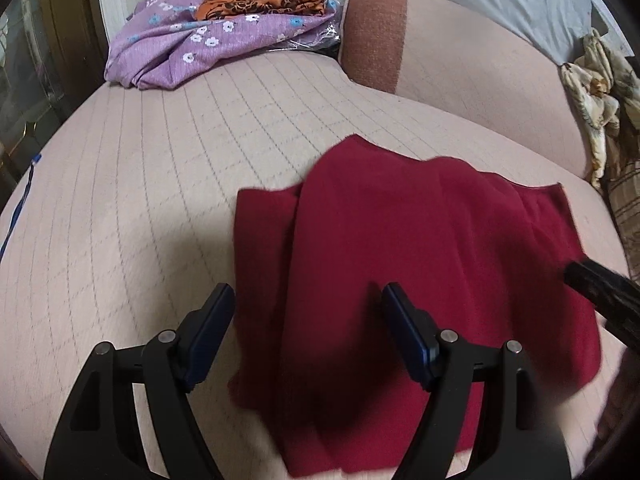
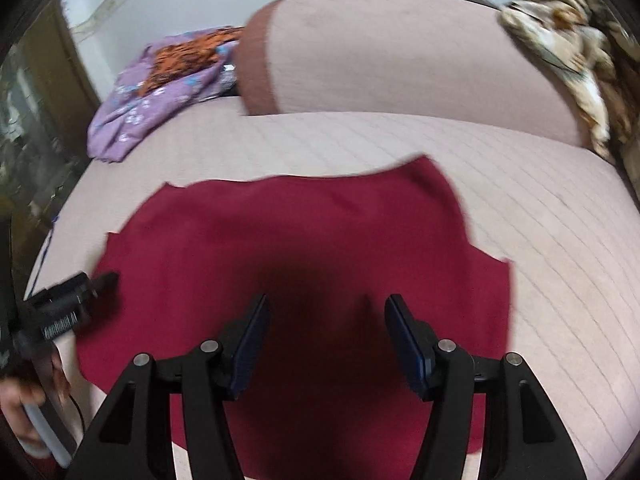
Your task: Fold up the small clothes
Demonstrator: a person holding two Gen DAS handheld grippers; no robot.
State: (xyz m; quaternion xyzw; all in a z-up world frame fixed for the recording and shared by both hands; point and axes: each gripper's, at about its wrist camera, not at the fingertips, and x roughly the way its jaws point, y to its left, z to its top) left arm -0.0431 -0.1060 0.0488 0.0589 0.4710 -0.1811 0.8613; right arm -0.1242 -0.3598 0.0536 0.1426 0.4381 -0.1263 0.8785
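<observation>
Lying flat on the quilted couch seat (image 1: 160,168), the red garment (image 1: 400,272) is partly folded, one layer doubled over along a crease that runs away from the cameras. The left gripper (image 1: 308,300) hovers over its near left edge, jaws spread wide and empty, one finger over bare cushion, the other over cloth. The right gripper (image 2: 326,312) hangs above the garment's middle, also wide open, holding nothing. The left one seems nearer a graspable edge.
</observation>
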